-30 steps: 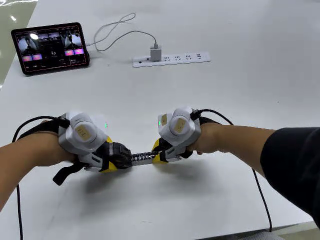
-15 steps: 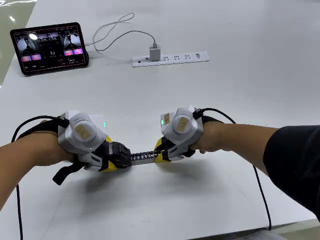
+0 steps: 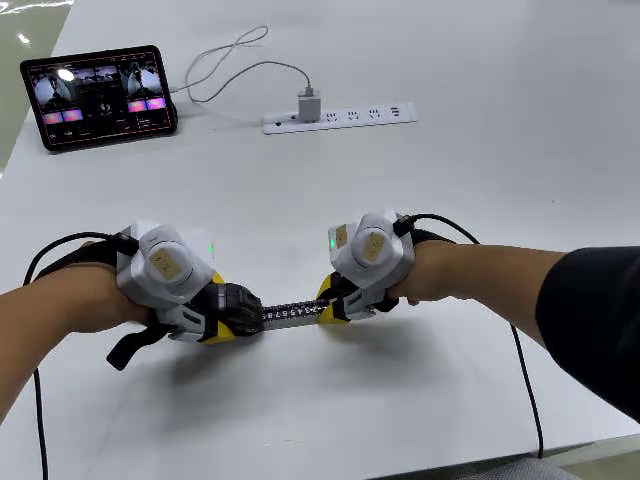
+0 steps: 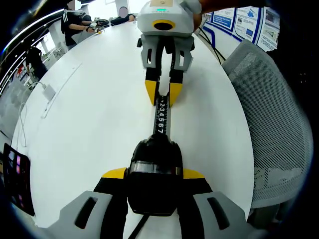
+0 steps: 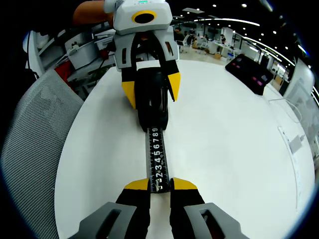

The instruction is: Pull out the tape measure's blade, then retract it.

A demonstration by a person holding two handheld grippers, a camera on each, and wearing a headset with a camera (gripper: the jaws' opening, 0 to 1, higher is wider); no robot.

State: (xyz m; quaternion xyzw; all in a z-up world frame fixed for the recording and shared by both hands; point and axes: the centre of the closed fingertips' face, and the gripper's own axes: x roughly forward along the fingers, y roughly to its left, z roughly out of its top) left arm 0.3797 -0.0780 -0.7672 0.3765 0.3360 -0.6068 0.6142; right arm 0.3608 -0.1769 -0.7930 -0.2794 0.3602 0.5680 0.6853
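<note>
A black tape measure (image 3: 240, 308) is held low over the white bench (image 3: 450, 180), close to its near edge and left of centre. The left tongs (image 3: 232, 318) are closed around its body, one yellow tip on either side. A short length of blade (image 3: 292, 313) (black with white numbers, one to nine readable in the right gripper view) runs out to the right tongs (image 3: 330, 311), which pinch its free end. Far back by the bench's left edge lies a lit tablet (image 3: 98, 95). A white power strip (image 3: 340, 117) lies toward the far edge, with a charger (image 3: 311, 104) plugged in.
</note>
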